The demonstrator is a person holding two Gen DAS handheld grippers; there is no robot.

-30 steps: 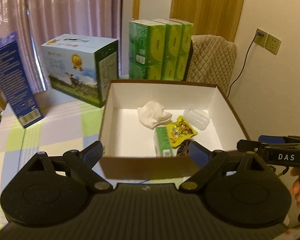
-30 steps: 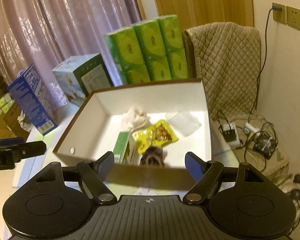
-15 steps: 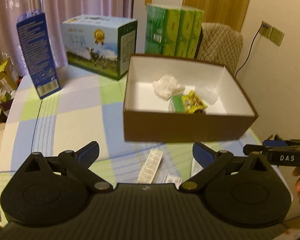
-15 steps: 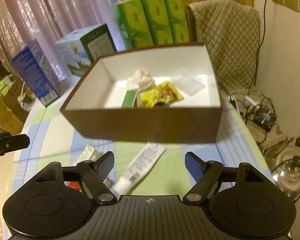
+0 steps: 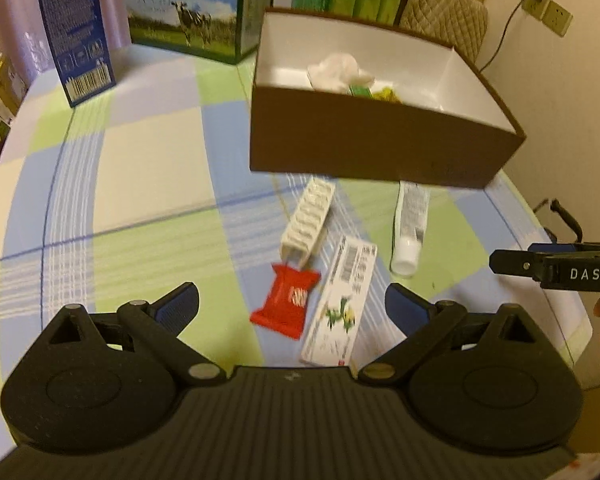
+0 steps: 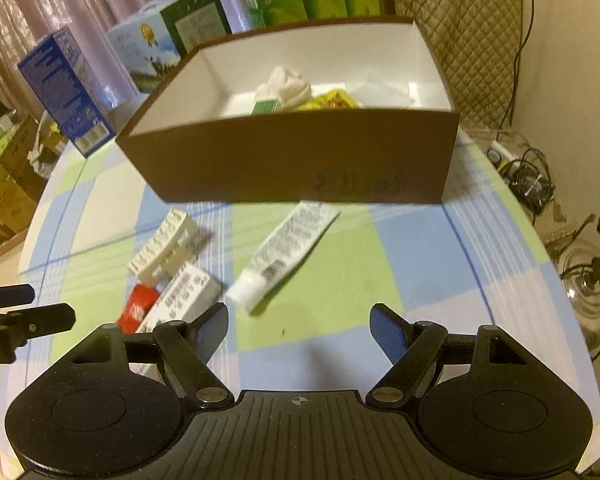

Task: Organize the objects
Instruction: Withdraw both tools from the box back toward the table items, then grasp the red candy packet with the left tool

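Both grippers had pulled back from the brown box (image 6: 300, 160) over the last second, exposing four loose items on the counter (image 5: 148, 184). Left gripper (image 5: 292, 304) and right gripper (image 6: 298, 330): fingers spread, empty.

Risk: boxed carton (image 5: 340, 300) overlapped the red sachet (image 5: 286, 300), so a grab could drag both. Count: one carton, one tube (image 6: 284, 252), one white strip (image 5: 308, 218), one sachet.

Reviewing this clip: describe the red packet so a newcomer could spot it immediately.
Start at the brown box on the checked tablecloth; four small items lie in front of it. The red packet is nearest the left gripper, beside a long white carton. It is the only red one.
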